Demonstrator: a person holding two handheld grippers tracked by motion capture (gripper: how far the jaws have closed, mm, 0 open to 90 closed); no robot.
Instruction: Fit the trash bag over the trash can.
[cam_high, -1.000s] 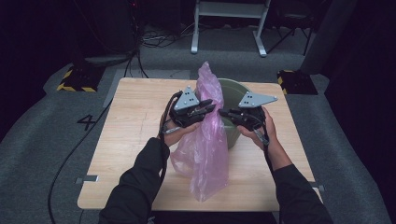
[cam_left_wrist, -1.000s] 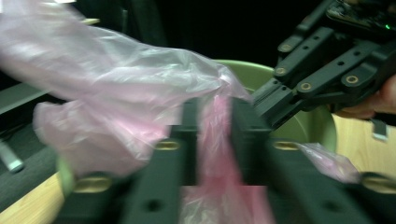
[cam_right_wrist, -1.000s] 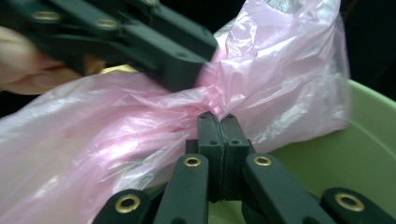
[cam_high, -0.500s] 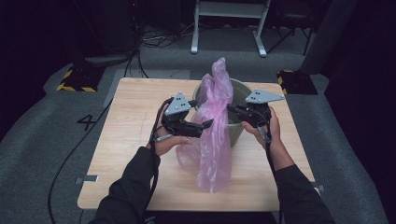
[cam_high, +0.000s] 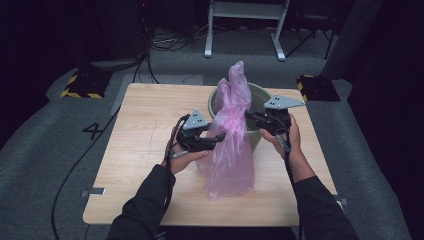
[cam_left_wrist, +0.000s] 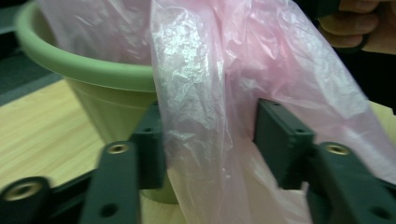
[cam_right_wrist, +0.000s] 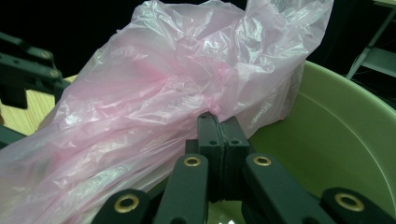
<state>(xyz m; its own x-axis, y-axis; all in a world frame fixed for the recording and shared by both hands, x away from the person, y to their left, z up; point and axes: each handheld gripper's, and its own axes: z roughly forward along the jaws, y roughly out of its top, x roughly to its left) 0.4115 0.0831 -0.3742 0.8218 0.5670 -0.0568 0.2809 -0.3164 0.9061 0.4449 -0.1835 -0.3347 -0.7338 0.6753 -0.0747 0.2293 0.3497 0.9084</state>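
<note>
- Right gripper (cam_right_wrist: 219, 133): jaws pressed together on a gathered fold of the pink plastic bag (cam_high: 231, 135), up near its top. I read this as the anchor grip: it keeps the film lifted and upright over the green pot (cam_high: 257, 102) so the rest hangs free.
- Bag position: upper part stands above and partly inside the pot's mouth; lower part drapes down the pot's near side onto the tabletop (cam_high: 145, 135), where its bottom edge rests.
- Left gripper (cam_left_wrist: 210, 144): jaws have just been closing and now stand half spread, with a hanging pleat of bag between them. Left pad looks to touch the film; right pad looks to stand just clear. Not a pinch yet, by my judgement.
- Left gripper sits lower than the right, beside the pot wall — likely placed there to take a second hold lower down, so the bag can be spread open or drawn down around the pot.
- Risk noted: thin film, could slip or bunch if the left jaws shut on too little.
</note>
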